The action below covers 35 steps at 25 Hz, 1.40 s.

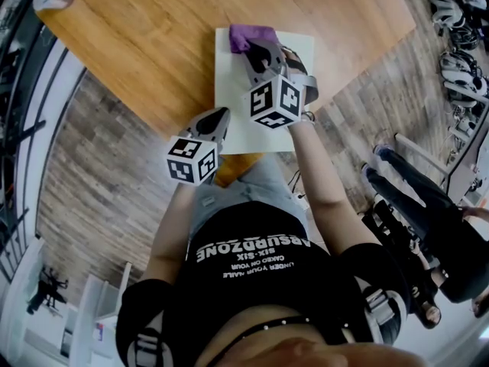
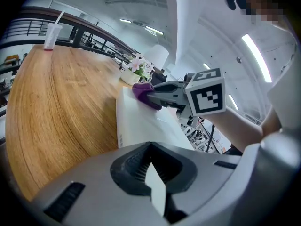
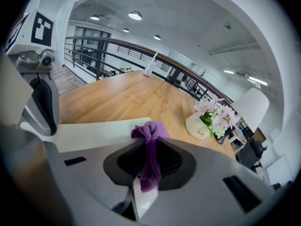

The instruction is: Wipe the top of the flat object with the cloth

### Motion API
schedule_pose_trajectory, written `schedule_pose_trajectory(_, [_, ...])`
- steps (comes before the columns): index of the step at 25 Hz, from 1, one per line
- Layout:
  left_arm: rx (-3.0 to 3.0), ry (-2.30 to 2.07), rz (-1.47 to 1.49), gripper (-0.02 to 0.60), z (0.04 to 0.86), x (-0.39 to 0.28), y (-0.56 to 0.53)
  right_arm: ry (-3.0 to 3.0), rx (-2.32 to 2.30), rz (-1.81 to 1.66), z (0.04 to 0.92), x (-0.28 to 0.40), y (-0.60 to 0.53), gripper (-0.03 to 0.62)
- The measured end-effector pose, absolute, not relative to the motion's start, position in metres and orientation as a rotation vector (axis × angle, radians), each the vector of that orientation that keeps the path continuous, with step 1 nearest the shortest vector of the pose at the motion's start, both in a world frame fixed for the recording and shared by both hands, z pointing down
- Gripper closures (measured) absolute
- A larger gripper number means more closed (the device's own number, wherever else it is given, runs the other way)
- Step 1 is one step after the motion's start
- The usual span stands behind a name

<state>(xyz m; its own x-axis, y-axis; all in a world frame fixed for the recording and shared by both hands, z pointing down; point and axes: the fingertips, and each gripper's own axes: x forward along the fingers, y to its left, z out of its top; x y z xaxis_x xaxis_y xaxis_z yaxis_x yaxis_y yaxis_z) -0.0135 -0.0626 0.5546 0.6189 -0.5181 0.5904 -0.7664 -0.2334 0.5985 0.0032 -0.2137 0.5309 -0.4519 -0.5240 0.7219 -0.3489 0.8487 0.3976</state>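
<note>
Wooden table carried pale flat object; noted right gripper clamped on purple cloth at object's far corner, left gripper closed empty near object's front edge; judged cloth soft, light, best pinched by its bunch.

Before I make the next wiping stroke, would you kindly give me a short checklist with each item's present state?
1. Cloth clamped in the right gripper: ok.
2. Cloth resting on the flat board, at its far edge: ok.
3. Left gripper steadying the board: cannot tell; it is shut, by the board's near left corner.
4. Flower pot and cup stand apart from the board: ok.
</note>
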Motion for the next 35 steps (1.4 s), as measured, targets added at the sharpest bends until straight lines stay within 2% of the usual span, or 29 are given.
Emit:
schedule_pose_trajectory(22, [1.946,-1.061,0.397,0.563,0.552,-0.013,-0.062,-1.960,0.940,-0.032,0.532,0.128,-0.227,0.531])
schedule_pose_trajectory(35, [1.964,-1.069,0.418,0.563,0.558,-0.011,-0.063,-1.951,1.017,0.041,0.539,0.149,-0.214,0.531])
